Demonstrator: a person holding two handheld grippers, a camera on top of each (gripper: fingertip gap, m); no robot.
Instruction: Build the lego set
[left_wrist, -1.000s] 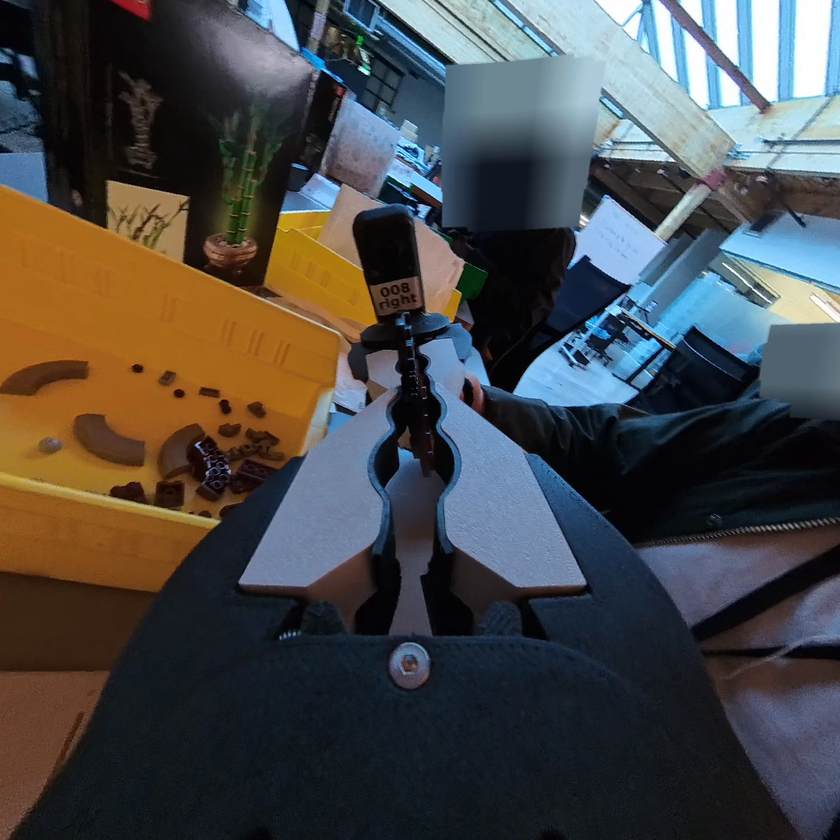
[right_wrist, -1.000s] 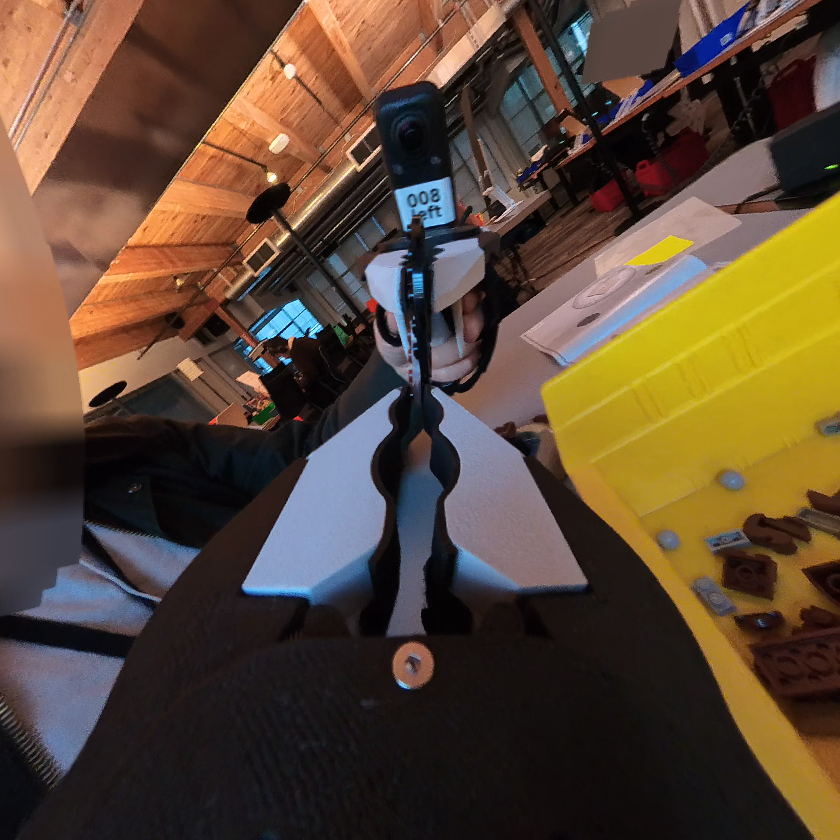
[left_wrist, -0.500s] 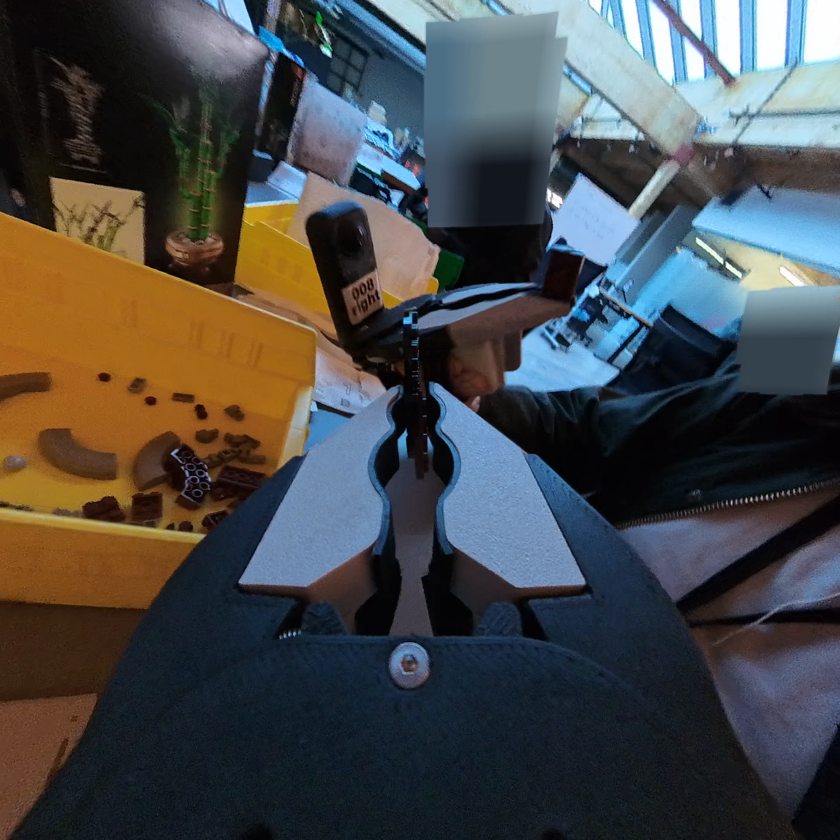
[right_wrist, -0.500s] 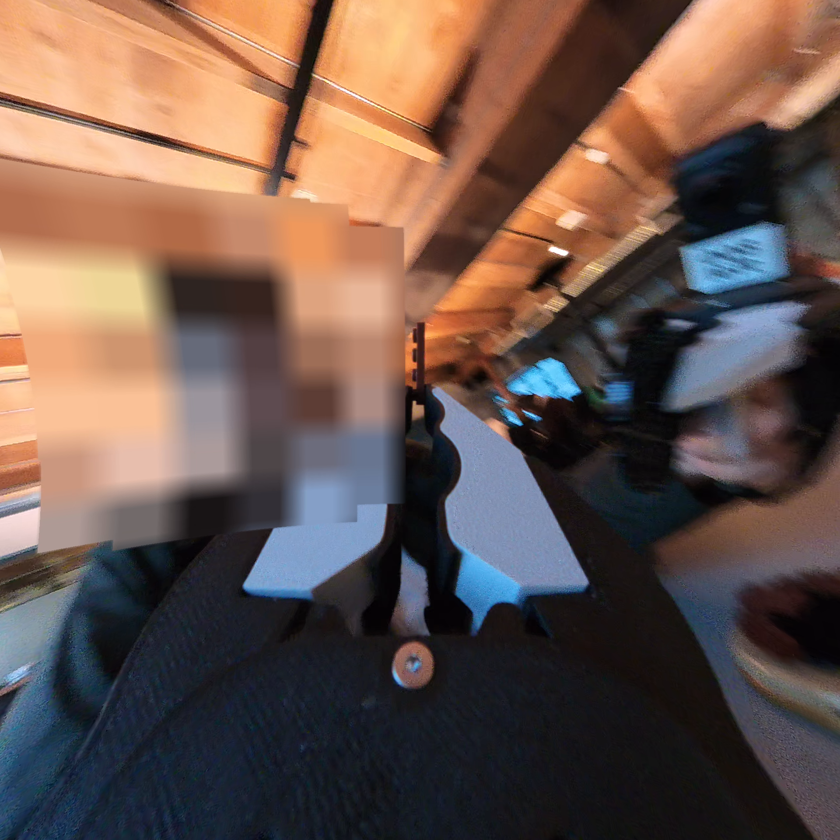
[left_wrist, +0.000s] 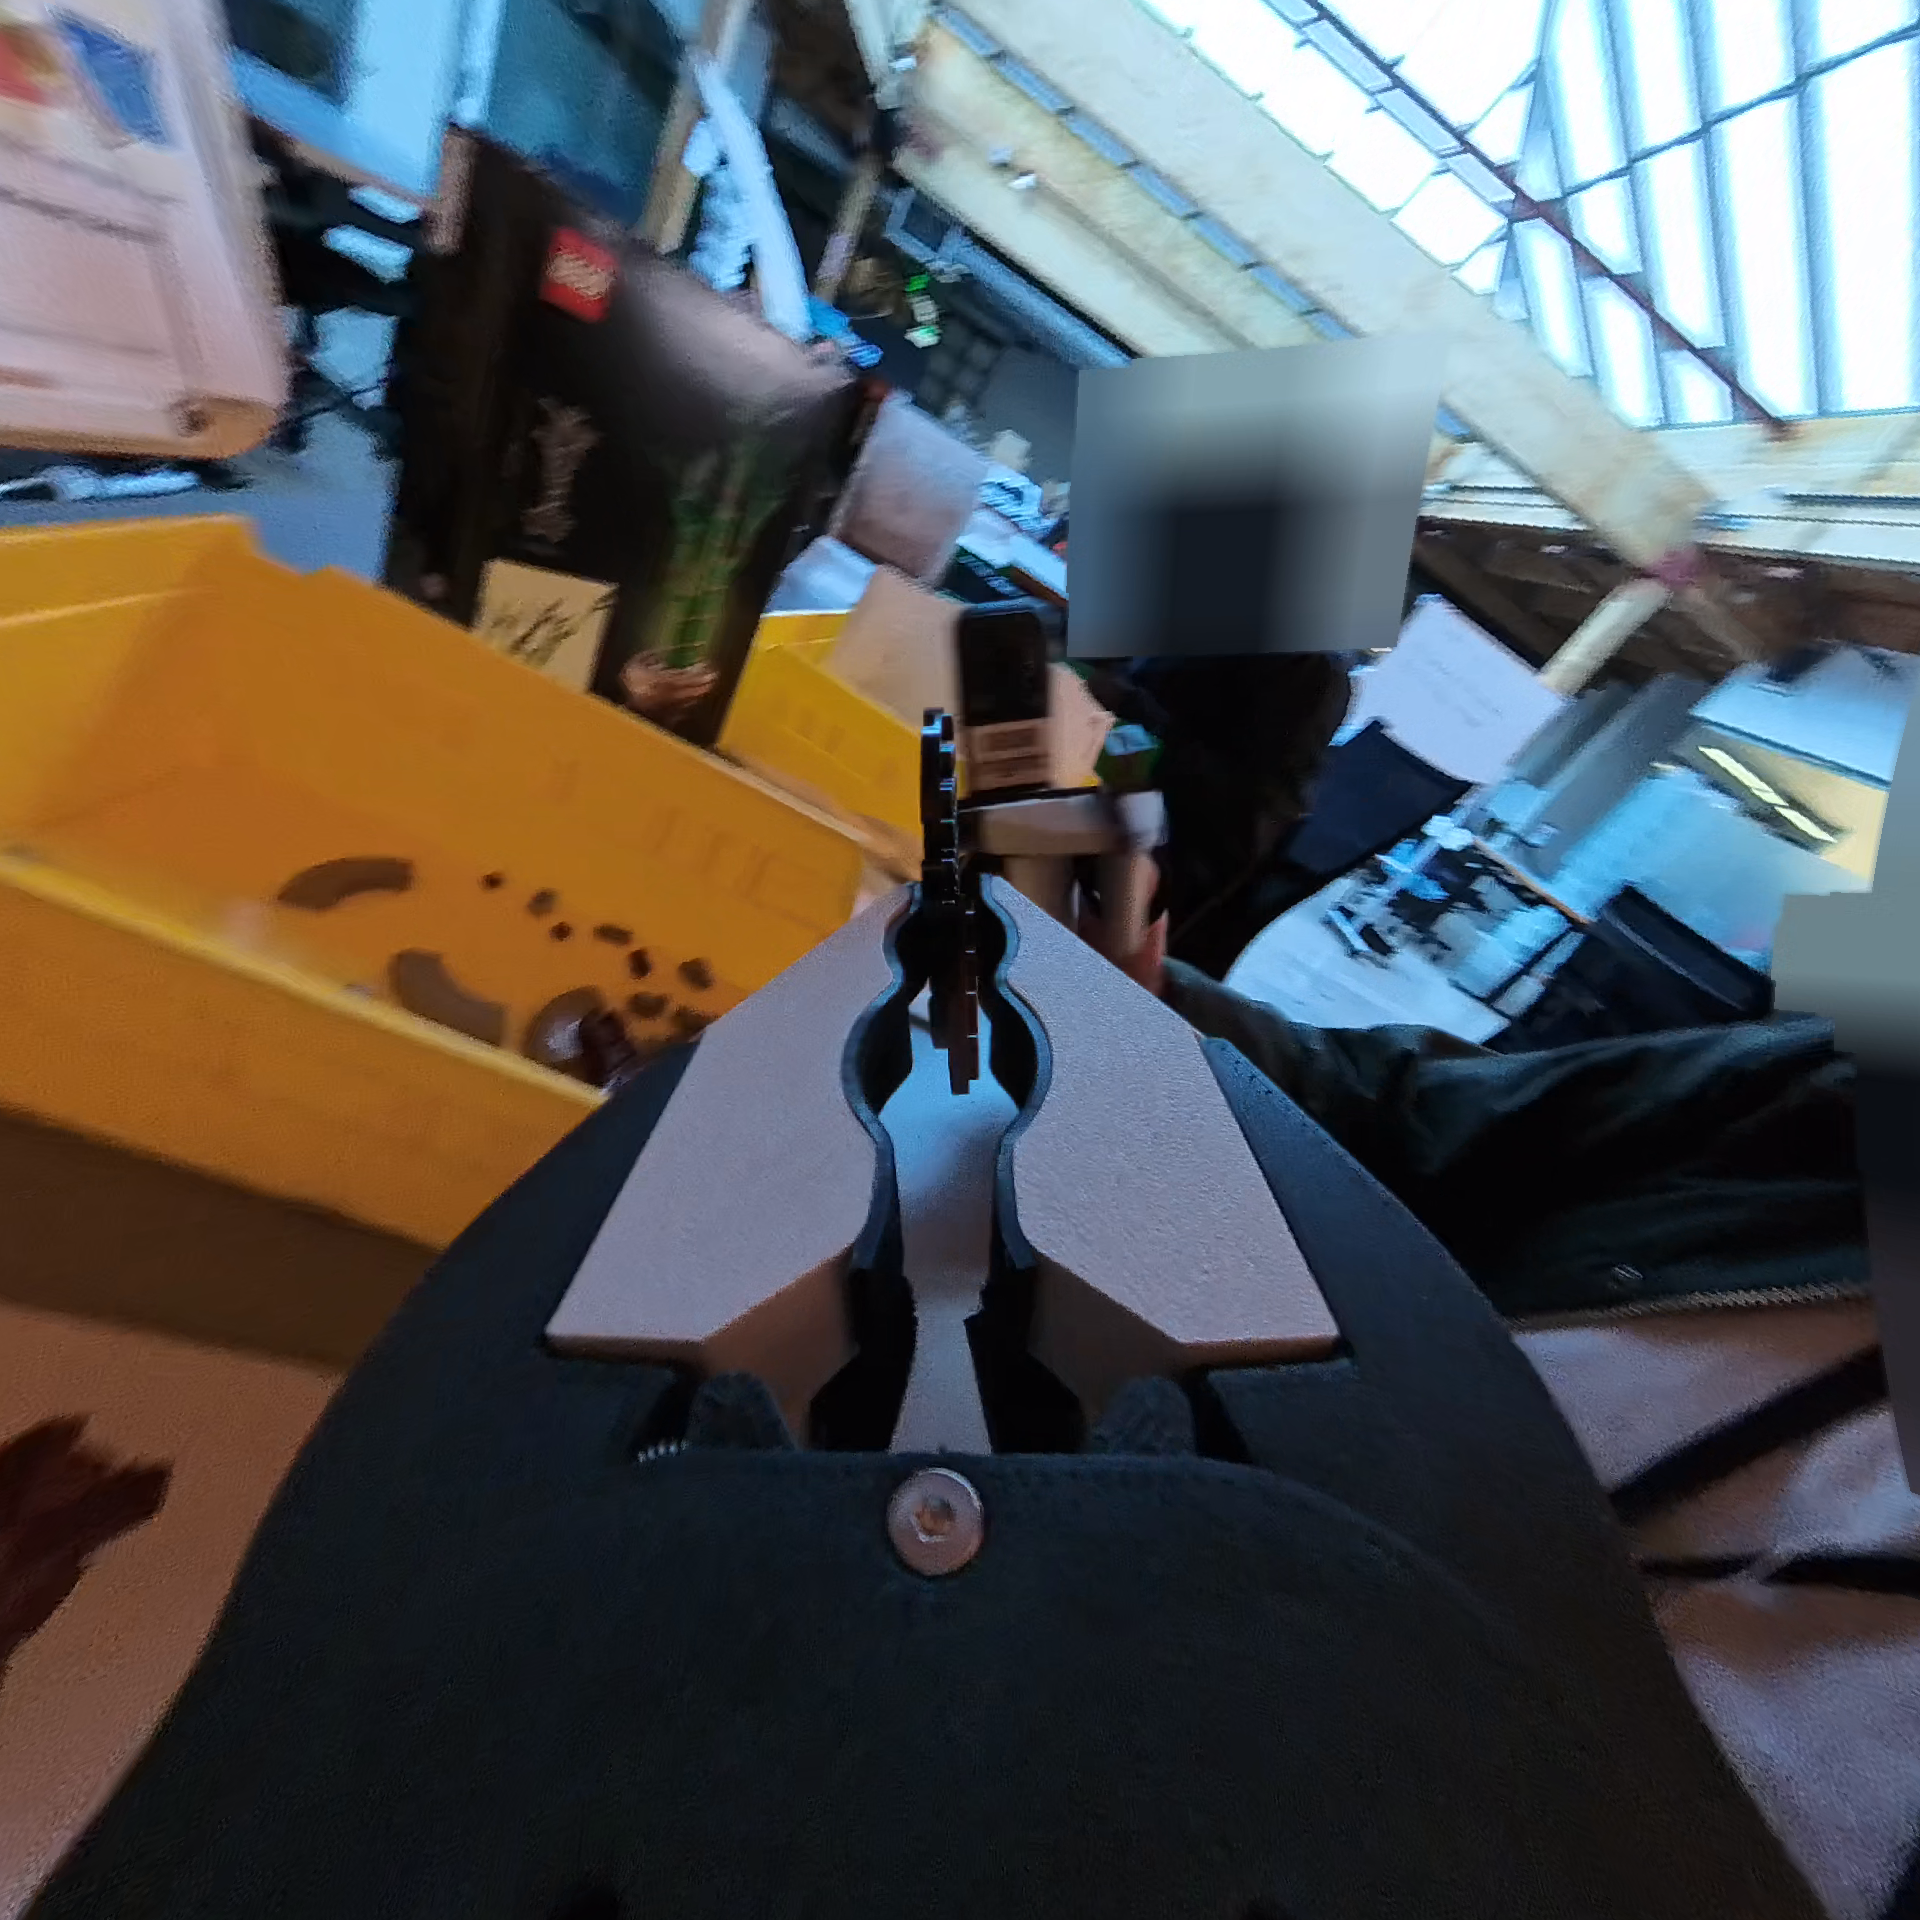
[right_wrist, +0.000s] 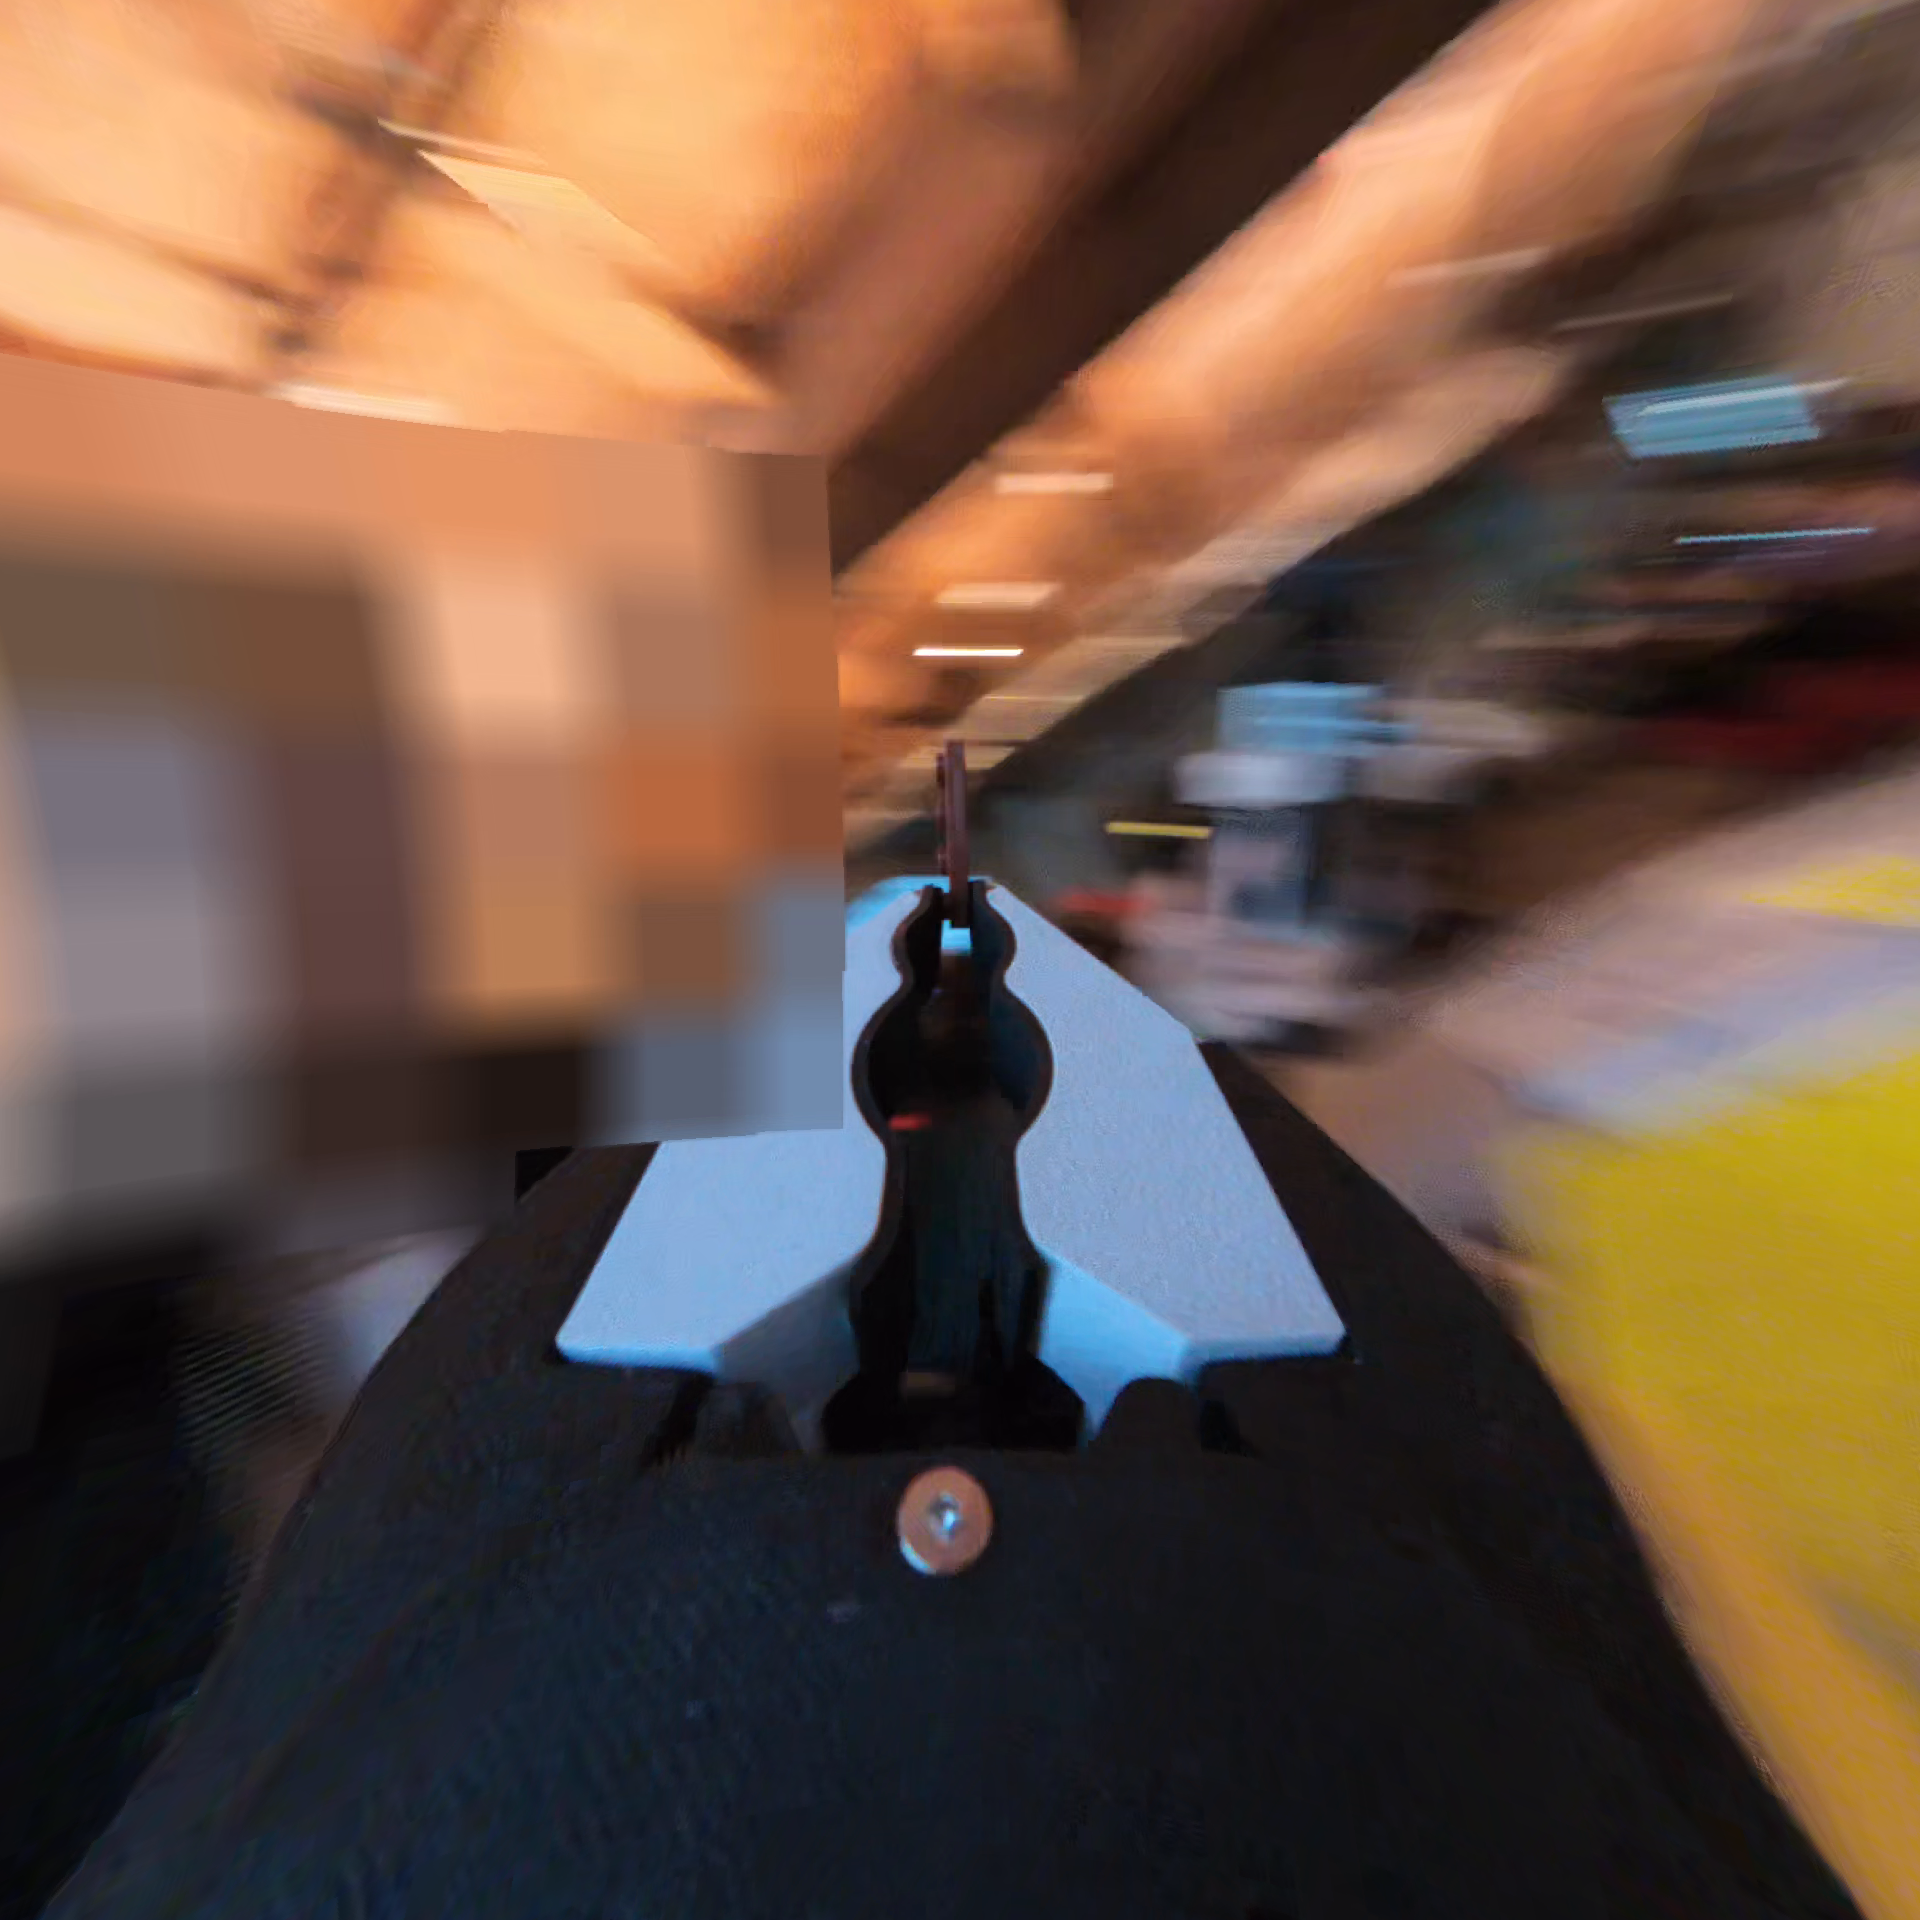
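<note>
My left gripper (left_wrist: 948, 899) is shut on a thin dark brown lego plate (left_wrist: 940, 800), held edge-on and sticking up past the tips. Just behind it, a hand holds the right gripper, whose black camera (left_wrist: 1003, 681) shows; its tips are hidden. In the heavily blurred right wrist view, my right gripper (right_wrist: 951, 909) is shut on a thin reddish-brown lego piece (right_wrist: 953, 810) that sticks up from the tips. A yellow bin (left_wrist: 239, 1049) at the left holds loose brown pieces, among them curved ones (left_wrist: 343, 883).
A black lego box (left_wrist: 623, 468) stands behind the yellow bin, with a second yellow bin (left_wrist: 821, 717) beyond it. A yellow bin (right_wrist: 1714, 1403) blurs at the right in the right wrist view. A person's dark jacket sleeve (left_wrist: 1558, 1132) lies at the right. A brown blur (left_wrist: 62, 1496) lies on the tan surface. Some 10 cm of space lies between my two pairs of fingers.
A second ago the grippers faced each other tip to tip on the plate. The right gripper has swung away fast, blurring its view. The left view has tilted, still holding the plate.
</note>
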